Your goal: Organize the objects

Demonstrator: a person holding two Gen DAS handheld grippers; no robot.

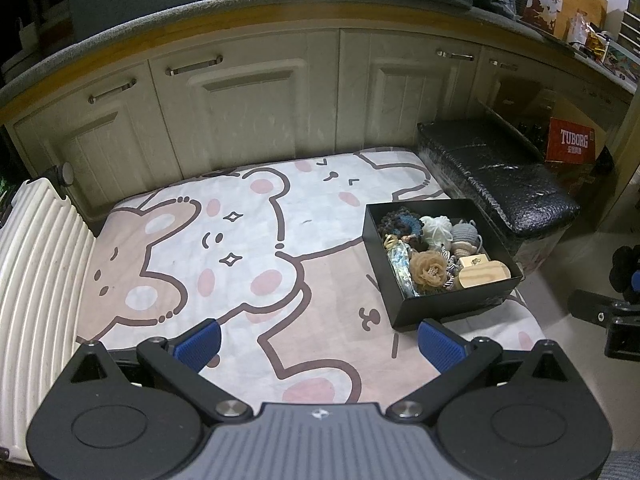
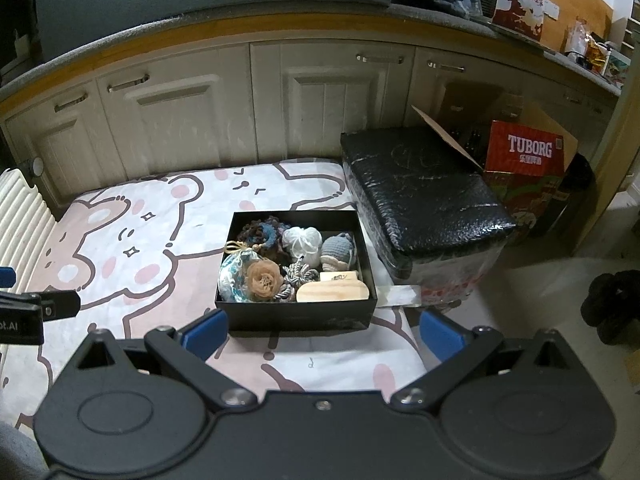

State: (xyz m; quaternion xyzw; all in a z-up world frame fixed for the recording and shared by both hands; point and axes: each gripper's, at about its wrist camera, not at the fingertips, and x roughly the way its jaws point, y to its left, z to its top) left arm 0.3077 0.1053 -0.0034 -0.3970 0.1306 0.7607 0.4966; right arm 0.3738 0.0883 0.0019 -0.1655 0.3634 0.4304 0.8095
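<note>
Right wrist view shows a big bear blanket (image 2: pixel 132 248) spread over a low bed. A black box (image 2: pixel 296 318) sits on the right side of it, just beside a black wrapped bundle (image 2: pixel 424 200). All the little things lie inside the box: a tan fabric flower (image 2: pixel 263 280), a white puff (image 2: pixel 303 242), a grey knit toy (image 2: pixel 339 249), a wooden block (image 2: pixel 333 293) and a blue pouch (image 2: pixel 232 276). No loose thing shows on the blanket. This could be the box packed and done, or a full box waiting to be sorted out; I cannot tell which.

Both tools hover low over the near edge, pointing far. The right gripper (image 2: pixel 322 330) is spread wide and holds nothing. The left gripper (image 1: pixel 320 344) is wide too, with nothing in it.
</note>
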